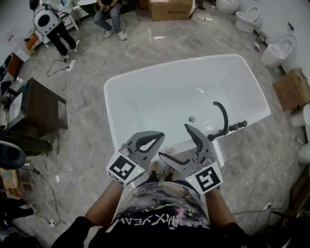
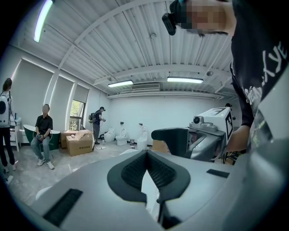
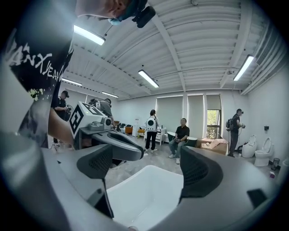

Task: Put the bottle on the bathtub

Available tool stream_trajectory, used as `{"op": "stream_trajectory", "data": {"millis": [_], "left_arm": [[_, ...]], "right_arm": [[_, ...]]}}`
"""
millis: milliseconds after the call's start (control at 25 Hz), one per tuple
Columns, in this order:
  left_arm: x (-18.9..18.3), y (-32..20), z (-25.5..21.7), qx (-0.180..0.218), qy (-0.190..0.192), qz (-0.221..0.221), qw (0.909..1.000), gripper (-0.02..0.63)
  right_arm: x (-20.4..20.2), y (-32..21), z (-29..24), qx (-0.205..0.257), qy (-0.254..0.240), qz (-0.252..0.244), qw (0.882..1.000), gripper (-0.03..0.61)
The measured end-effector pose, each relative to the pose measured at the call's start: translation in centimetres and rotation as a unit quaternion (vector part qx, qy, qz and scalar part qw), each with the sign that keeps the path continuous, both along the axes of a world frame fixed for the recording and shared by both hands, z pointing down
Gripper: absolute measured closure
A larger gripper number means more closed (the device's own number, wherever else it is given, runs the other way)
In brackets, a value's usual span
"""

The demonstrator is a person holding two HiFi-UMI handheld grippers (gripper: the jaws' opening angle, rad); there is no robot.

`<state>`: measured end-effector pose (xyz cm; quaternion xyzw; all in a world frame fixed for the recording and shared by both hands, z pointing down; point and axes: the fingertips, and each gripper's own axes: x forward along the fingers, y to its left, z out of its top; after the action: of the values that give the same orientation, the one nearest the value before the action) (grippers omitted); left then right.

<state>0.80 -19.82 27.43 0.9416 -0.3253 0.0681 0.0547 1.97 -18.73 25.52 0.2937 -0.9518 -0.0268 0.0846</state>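
Note:
The white bathtub (image 1: 116, 89) fills the middle of the head view, with a black faucet (image 1: 223, 115) on its near right rim. No bottle shows in any view. My left gripper (image 1: 161, 135) hovers over the tub's near rim, its jaws shut with nothing between them (image 2: 146, 152). My right gripper (image 1: 173, 141) hangs beside it, open and empty (image 3: 149, 173). Between its pads (image 3: 202, 173) I look down into the bathtub (image 3: 144, 194). The two grippers point toward each other and nearly cross.
A dark side table (image 1: 41, 104) stands left of the tub, with cables on the floor around it. Toilets (image 1: 248, 19) line the far right wall. Cardboard boxes (image 1: 170, 8) sit at the back and right. Several people stand or sit far left.

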Motion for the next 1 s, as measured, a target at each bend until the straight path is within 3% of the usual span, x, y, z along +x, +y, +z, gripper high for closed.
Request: {"op": "stream_trajectory", "data": {"millis": [240, 600, 1000], "left_arm": [[0.1, -0.7, -0.5, 0.006, 0.005, 0.001, 1.0, 0.603], [-0.1, -0.9, -0.8, 0.005, 0.002, -0.003, 1.0, 0.603], [-0.3, -1.2, -0.9, 0.009, -0.001, -0.004, 1.0, 0.603]], "right_arm": [[0.1, -0.5, -0.8, 0.007, -0.015, 0.007, 1.0, 0.196], [0.4, -0.6, -1.2, 0.02, -0.015, 0.015, 1.0, 0.56], [-0.4, -0.2, -1.2, 0.02, -0.014, -0.008, 1.0, 0.577]]}}
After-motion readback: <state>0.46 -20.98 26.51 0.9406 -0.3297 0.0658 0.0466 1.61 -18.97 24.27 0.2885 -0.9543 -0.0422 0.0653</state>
